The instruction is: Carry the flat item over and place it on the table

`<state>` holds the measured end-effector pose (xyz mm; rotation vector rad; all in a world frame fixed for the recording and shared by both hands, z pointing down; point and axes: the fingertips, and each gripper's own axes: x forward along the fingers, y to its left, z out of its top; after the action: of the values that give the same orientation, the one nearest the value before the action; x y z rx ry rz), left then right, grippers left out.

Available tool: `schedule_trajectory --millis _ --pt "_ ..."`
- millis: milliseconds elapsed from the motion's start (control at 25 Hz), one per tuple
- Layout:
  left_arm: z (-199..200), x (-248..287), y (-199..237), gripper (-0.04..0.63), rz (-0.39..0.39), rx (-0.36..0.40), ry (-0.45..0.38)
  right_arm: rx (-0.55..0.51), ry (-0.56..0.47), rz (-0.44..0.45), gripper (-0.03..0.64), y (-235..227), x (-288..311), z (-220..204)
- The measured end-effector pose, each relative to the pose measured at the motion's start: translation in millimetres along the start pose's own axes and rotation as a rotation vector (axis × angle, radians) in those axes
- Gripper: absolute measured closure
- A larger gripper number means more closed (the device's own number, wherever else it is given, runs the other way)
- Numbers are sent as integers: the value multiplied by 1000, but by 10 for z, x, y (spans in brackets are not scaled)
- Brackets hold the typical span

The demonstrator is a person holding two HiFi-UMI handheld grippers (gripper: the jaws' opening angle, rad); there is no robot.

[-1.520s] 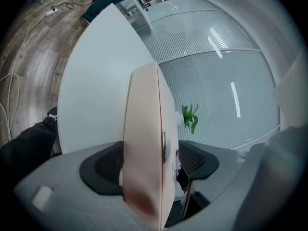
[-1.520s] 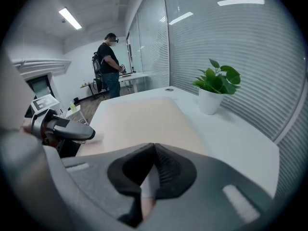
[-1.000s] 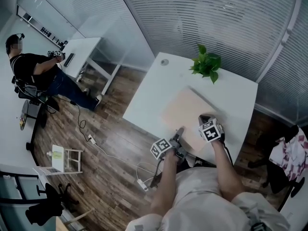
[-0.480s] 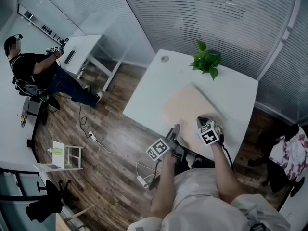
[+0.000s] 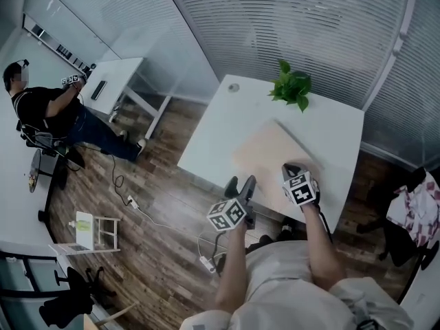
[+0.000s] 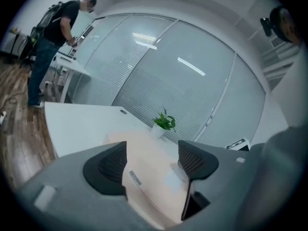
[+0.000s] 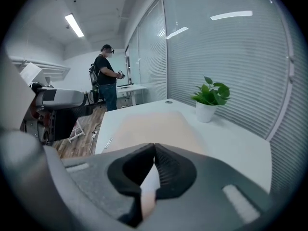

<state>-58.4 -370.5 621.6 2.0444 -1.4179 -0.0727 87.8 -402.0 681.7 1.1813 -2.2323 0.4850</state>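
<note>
Board [image 5: 271, 153], flat and beige, lies on the white table [image 5: 220, 126], long side running toward the potted plant [image 5: 292, 88] at the far edge. Right gripper [image 5: 292, 169] sits at the board's near edge, jaws pinched together on that thin edge; the right gripper view shows the board stretching away from the closed jaws. Can't tell if that edge is lifted off the table. Left gripper [image 5: 241, 184] hangs just off the table's near-left side, over wood floor [image 5: 151, 239]. Its jaws stand wide apart with nothing clamped; the board shows beyond the gap in its view. Another person [image 5: 48, 105] is at a second desk [image 5: 117, 74], well apart.
</note>
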Motion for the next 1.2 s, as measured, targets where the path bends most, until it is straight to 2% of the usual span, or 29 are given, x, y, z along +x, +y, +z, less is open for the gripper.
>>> schedule_trajectory --millis 240,360,440,560,680,960,1200 --pt "479 -235 -278 256 24 323 -20 102 -111 -105 615 -68 -524 138" --pt "798 -327 -570 256 26 491 -87 130 -150 -154 615 -149 -794 229" --pt "958 -438 -800 256 -4 559 -142 143 -182 -190 615 -176 -996 297" --pt "1034 -690 -986 256 -41 605 -181 158 -229 -229 615 -90 -1295 374" --pt "963 -860 -1015 256 -42 639 -176 168 -261 -246 615 -18 -1529 385" --pt "755 -1055 -1013 256 -71 639 -160 198 -317 -266 615 39 -1927 284" --pt "534 -1076 -926 256 -93 651 -122 220 -318 -285 615 68 -2016 23"
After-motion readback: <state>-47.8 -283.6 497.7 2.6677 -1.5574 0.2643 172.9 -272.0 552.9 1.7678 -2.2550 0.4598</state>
